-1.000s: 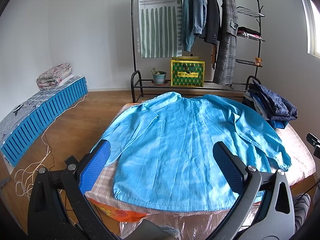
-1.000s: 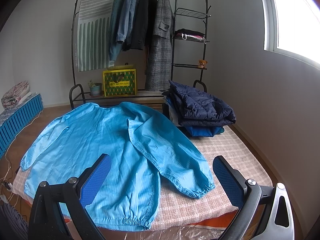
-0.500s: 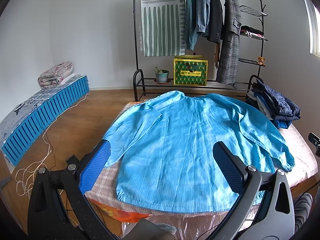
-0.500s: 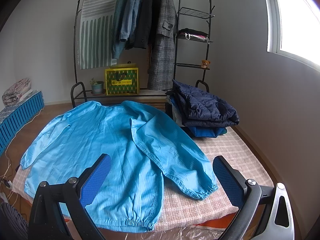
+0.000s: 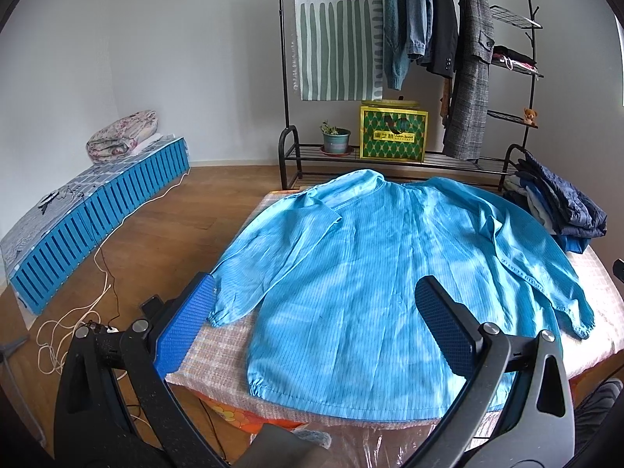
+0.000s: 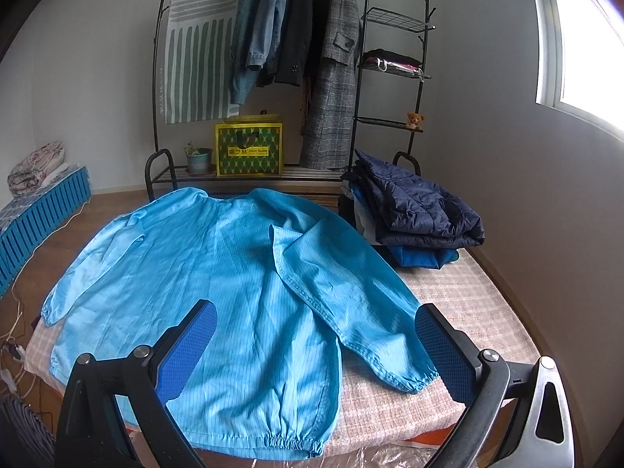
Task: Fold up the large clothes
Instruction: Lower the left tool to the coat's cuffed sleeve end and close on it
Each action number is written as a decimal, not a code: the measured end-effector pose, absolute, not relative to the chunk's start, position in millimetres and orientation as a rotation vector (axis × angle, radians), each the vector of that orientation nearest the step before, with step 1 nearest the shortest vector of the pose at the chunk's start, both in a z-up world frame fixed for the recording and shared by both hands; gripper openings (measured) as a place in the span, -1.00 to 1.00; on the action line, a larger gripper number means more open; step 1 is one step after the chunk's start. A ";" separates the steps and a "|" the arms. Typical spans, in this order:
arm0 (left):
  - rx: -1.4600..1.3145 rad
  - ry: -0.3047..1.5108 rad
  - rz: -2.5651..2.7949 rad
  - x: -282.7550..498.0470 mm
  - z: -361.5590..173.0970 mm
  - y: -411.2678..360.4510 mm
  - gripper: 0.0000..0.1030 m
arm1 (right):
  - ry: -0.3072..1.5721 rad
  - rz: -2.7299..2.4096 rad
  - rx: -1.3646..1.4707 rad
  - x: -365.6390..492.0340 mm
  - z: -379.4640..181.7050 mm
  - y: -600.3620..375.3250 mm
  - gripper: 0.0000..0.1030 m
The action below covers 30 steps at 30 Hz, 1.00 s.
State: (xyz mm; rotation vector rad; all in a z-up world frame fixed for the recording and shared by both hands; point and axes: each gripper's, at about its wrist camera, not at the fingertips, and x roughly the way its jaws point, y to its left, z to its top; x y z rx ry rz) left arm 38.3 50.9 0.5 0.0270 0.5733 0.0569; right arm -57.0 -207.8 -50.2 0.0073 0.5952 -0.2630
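- Since the earlier frames both tools have drawn back a little and tilted: in the left wrist view the blue garment [image 5: 374,273] sits further right and its left cuff now shows beside the left pad, while in the right wrist view the whole hem has come into sight.
- The left tool [image 5: 316,331] has its two fingers spread wide, pinching nothing, hovering over the near edge of the bed [image 5: 218,355].
- The right tool [image 6: 312,351] is likewise spread wide and empty, above the garment's lower hem.
- One blue garment lies flat and unfolded across the bed, collar toward the far edge, hem at the near edge, one sleeve reaching to the left edge, the other angled toward the near right corner.
- One stack of folded clothes [image 6: 413,210], a dark quilted jacket on top, sits at the far right corner of the bed, just beside the garment's shoulder.
- One black clothes rack [image 5: 507,78] stands past the far edge; four garments and one striped cloth [image 5: 335,31] hang on it.
- On its bottom shelf: one yellow-green bag [image 5: 393,133] with a label too small to read fully, and one potted plant [image 5: 335,138].
- One small teddy bear [image 6: 414,119] sits on a side shelf.
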 end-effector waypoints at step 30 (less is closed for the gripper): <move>-0.205 0.797 0.206 158.4 -130.5 243.3 0.73 | 0.690 -0.182 -0.095 23.6 -68.9 -122.5 0.99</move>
